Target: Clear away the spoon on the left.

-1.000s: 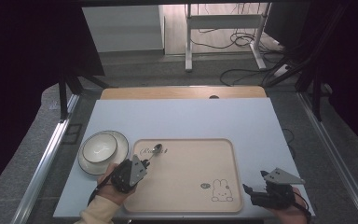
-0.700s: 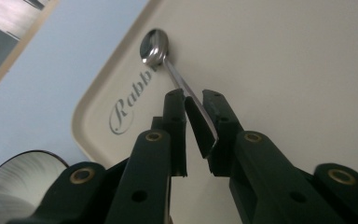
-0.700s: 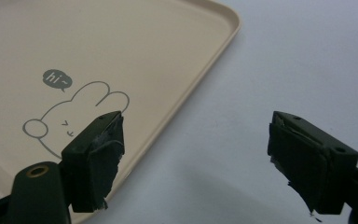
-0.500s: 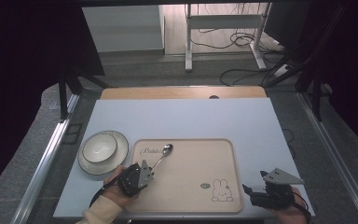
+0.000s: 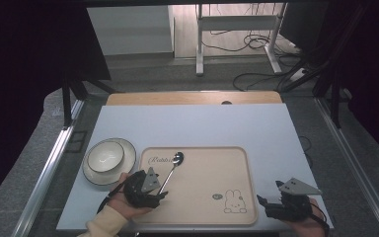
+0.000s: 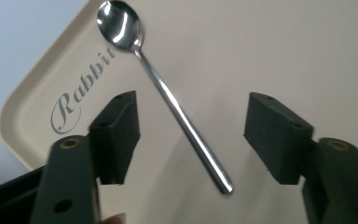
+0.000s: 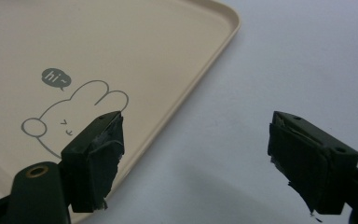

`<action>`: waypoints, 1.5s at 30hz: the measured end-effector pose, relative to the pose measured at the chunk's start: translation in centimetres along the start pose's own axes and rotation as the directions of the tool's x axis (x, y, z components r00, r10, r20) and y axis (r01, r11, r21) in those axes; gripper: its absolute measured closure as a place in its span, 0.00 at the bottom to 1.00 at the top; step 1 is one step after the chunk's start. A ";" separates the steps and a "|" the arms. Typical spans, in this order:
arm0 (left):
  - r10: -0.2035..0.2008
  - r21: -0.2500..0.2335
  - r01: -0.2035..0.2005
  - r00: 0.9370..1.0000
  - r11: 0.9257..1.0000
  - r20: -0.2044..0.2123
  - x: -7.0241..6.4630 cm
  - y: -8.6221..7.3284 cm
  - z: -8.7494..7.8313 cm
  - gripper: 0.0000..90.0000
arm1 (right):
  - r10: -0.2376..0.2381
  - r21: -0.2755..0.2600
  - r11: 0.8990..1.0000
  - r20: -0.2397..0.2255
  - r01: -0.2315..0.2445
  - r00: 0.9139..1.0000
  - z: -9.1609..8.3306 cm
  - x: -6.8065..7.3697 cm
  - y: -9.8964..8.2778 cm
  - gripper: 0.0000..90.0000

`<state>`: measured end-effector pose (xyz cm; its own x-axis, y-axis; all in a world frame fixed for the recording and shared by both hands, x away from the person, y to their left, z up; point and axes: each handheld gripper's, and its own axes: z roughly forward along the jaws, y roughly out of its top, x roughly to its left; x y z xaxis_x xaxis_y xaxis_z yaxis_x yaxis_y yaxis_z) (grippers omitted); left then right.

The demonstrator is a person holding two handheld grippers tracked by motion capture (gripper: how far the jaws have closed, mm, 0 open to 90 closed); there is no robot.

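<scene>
Ideally, the wide-open, empty left gripper [image 6: 191, 135] should straddle the slim steel spoon [image 6: 168, 98] near the beige tray's [image 5: 202, 207] left edge and close squarely mid-handle.

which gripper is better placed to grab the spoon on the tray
Left. The left gripper is open at the handle end of the spoon, which lies between its jaws. The right gripper sits off the tray's far corner.

A lab-like recording room is suggested by dark curtains [image 5: 24, 74], floor cables [image 5: 256, 74] and a metal-framed table [image 5: 187, 123].
</scene>
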<state>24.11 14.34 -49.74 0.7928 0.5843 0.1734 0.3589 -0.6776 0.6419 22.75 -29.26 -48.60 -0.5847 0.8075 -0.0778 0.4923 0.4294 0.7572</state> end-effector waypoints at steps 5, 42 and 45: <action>-0.039 -0.034 0.039 0.999 0.999 -0.008 0.5 -0.1 -0.5 0.33 | 0.001 -0.001 1.000 0.001 -0.001 1.000 0.0 -0.1 0.0 0.21; -0.238 -0.177 0.209 0.957 0.962 -0.165 1.0 -3.6 -6.3 0.26 | -0.017 -0.011 1.000 -0.020 0.017 1.000 0.5 0.3 0.6 0.21; -0.291 -0.190 0.255 0.936 0.948 -0.197 0.8 -4.8 -6.9 0.27 | -0.016 -0.020 1.000 -0.023 0.016 1.000 0.3 0.4 0.5 0.21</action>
<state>19.62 21.19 -47.52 0.5404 0.8324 0.1227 0.4489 -0.4086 0.7947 22.98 -28.64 -48.40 -0.6074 0.7908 -0.0753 0.4700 0.4342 0.7685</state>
